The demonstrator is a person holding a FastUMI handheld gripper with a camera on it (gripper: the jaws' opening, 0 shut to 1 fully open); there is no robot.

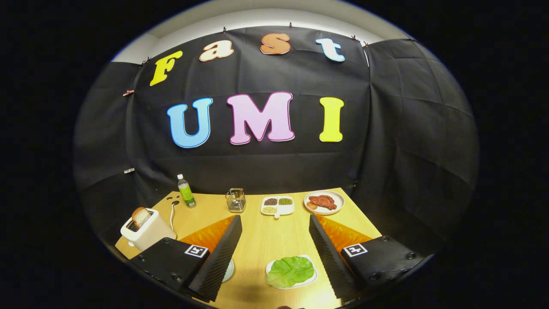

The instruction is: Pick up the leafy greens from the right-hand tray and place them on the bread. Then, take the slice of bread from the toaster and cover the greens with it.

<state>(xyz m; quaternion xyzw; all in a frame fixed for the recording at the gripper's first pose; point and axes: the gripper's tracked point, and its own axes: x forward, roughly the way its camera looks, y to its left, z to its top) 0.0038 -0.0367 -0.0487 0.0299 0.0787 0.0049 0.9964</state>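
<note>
Surface wooden, carrying everything. Toaster beyond the left finger, bread slice upright in its slot. Fingers spread wide apart, gripping nothing. Leafy greens on white tray between them, nearer the right finger. Meat plate, divided dish, metal holder, green bottle along the far edge.

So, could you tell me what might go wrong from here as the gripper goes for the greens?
1. The gripper is open, and the leafy greens lie flat on their tray between the fingers; a flat leaf may slip out or the tray may get pinched along with it.
2. The bread slice stands loosely in the toaster near the table edge; a careless pull could tip the toaster.
3. A plate sits partly hidden behind one finger, so placing there is hard to judge.
</note>
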